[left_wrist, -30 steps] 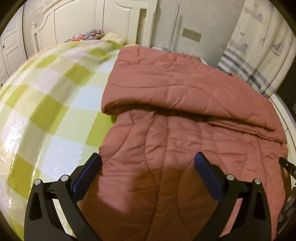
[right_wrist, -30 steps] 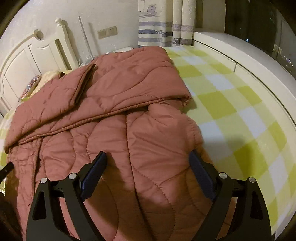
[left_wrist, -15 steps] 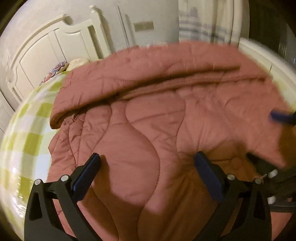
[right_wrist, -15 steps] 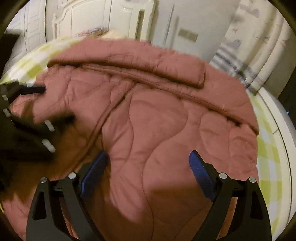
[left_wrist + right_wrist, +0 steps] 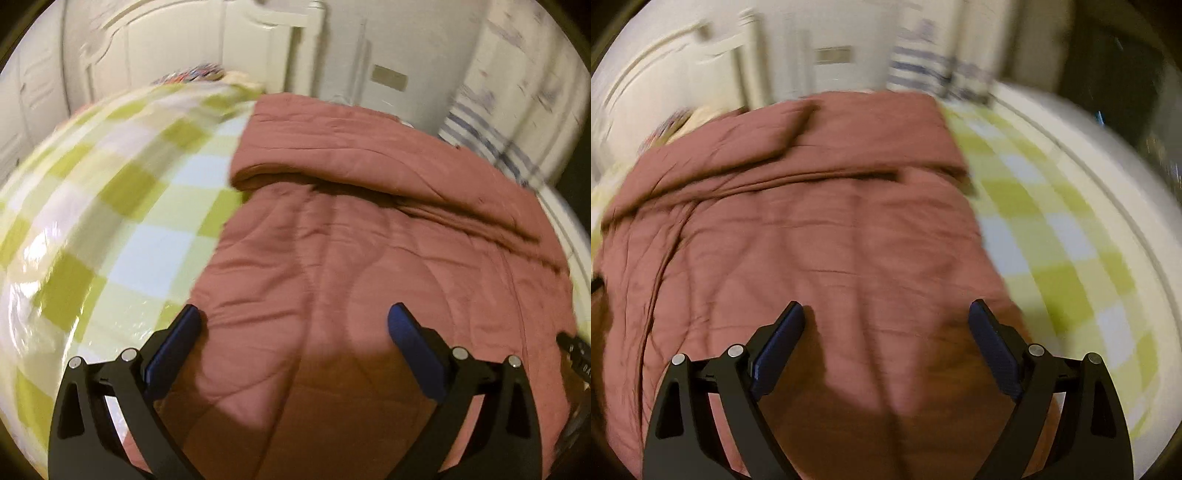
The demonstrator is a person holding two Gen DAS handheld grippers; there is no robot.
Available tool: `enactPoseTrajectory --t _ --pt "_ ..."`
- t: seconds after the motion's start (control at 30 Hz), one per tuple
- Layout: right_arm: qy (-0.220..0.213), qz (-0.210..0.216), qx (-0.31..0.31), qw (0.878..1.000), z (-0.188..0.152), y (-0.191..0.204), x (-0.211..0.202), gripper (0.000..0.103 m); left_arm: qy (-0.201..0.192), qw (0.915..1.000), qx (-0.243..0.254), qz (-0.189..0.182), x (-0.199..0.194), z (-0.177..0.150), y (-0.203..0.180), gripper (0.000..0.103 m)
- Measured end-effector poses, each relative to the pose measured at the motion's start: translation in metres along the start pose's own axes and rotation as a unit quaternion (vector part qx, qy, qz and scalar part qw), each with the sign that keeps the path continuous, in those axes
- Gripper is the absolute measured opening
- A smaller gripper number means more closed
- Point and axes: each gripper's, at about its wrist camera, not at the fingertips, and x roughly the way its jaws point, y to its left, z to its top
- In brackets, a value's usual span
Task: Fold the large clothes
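A large dusty-pink quilted garment lies spread on the bed, its far part folded over in a thick band. It also shows in the right wrist view. My left gripper is open and empty just above the garment's near left part. My right gripper is open and empty above the garment's near right part. A bit of the right gripper shows at the right edge of the left wrist view. Both views are blurred by motion.
The bed has a green and white checked cover under shiny plastic, seen also in the right wrist view. A white headboard and patterned pillow stand at the far end. A striped curtain hangs behind.
Both grippers swung inward over the garment half a second ago and have swung back outward to about where they were a second ago. Both stayed open. The garment looks flatter.
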Motion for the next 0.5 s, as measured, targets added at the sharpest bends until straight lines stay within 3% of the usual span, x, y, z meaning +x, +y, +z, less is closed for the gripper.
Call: enactPoseTrajectory --t 0.1,0.17,0.27,0.33,0.43,0.5 --pt "0.0 0.01 0.009 1.0 -0.002 -0.007 -0.004 0.086 -0.01 0.9997 0.012 0.02 -0.002 0.0 -0.006 0.101" --pt "-0.019 0.018 -0.009 1.0 -0.008 0.0 -0.014 0.086 -0.036 0.9984 0.031 0.031 -0.014 -0.005 -0.013 0.101" --pt "-0.076 0.065 -0.064 0.993 -0.022 0.028 -0.041 0.086 -0.069 0.9951 0.071 -0.005 -0.037 -0.019 -0.039 0.101" --pt "-0.092 0.093 -0.122 0.984 -0.029 0.048 -0.052 0.086 -0.075 0.9909 0.108 -0.03 -0.047 -0.03 -0.058 0.101" --pt "-0.066 0.106 -0.224 0.967 -0.052 0.084 -0.053 0.086 -0.064 0.9783 0.192 -0.045 -0.046 -0.051 -0.092 0.101" --pt "-0.039 0.098 -0.256 0.961 -0.06 0.097 -0.041 0.086 -0.025 0.9628 0.267 -0.034 -0.034 -0.064 -0.118 0.101"
